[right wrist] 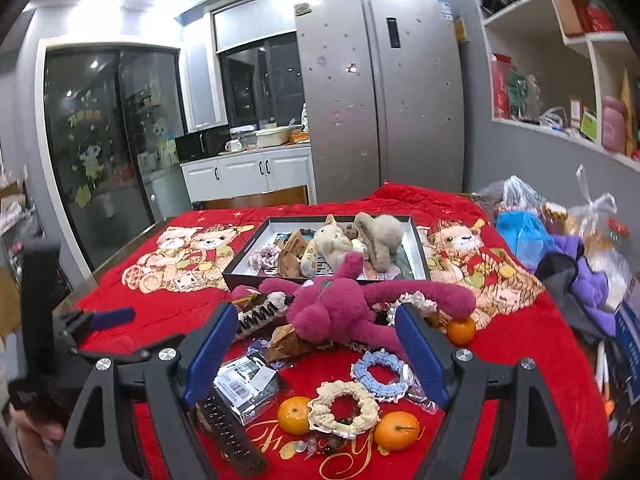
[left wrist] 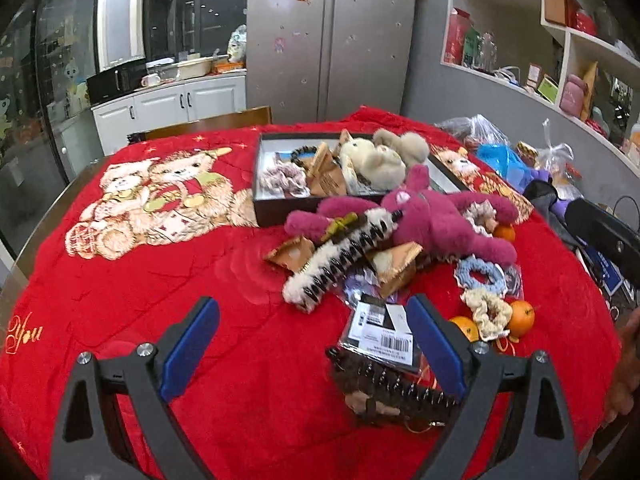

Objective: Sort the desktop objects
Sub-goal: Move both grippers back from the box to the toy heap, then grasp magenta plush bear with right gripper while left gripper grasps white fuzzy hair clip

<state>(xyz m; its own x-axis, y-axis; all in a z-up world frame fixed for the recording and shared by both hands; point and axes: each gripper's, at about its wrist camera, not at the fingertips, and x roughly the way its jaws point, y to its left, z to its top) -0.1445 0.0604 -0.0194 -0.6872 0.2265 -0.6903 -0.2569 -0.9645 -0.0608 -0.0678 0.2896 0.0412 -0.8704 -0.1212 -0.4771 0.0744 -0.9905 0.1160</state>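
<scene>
Here, gold "You" script (left wrist: 25, 334) on red cloth (left wrist: 248, 360); both grippers' fingers (left wrist: 190, 350) (right wrist: 210, 354) wide, empty.

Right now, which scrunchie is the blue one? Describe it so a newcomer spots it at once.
Start at the red blanket covering the table, then find the magenta plush toy sprawled in front of the dark box. Just nearer the camera lies the blue scrunchie: the only pale blue ring, beside a cream scrunchie flanked by two oranges.
</scene>
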